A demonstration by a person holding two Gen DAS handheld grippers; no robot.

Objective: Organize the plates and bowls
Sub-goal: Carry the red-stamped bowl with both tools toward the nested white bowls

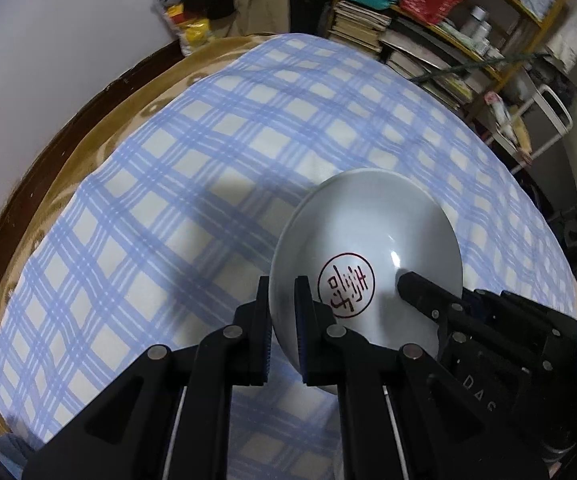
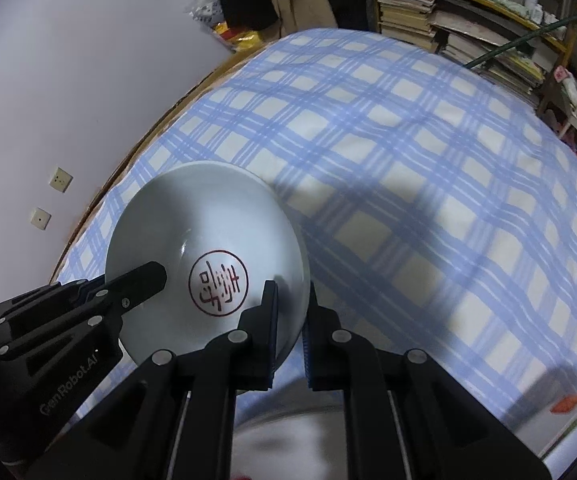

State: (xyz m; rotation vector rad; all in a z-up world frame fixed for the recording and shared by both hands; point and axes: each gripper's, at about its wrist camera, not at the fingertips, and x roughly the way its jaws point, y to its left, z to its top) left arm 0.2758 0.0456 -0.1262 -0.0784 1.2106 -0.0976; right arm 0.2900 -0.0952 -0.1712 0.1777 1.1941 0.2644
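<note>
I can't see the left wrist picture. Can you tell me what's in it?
Two black grippers hold one white bowl by opposite sides of its rim: the left gripper in front, the right gripper reaching in from the right. The bowl has a round red stamp inside and sits above a blue checked cloth, with cluttered shelves behind.

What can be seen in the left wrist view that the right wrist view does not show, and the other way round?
Only the left wrist view shows the left claw head-on, shut on the bowl's rim, and a white metal frame beside the shelf.

Only the right wrist view shows the right claw head-on, shut on the opposite rim, and two wall sockets.

Both show the white bowl with its red seal mark, the blue checked cloth and the bookshelf.
</note>
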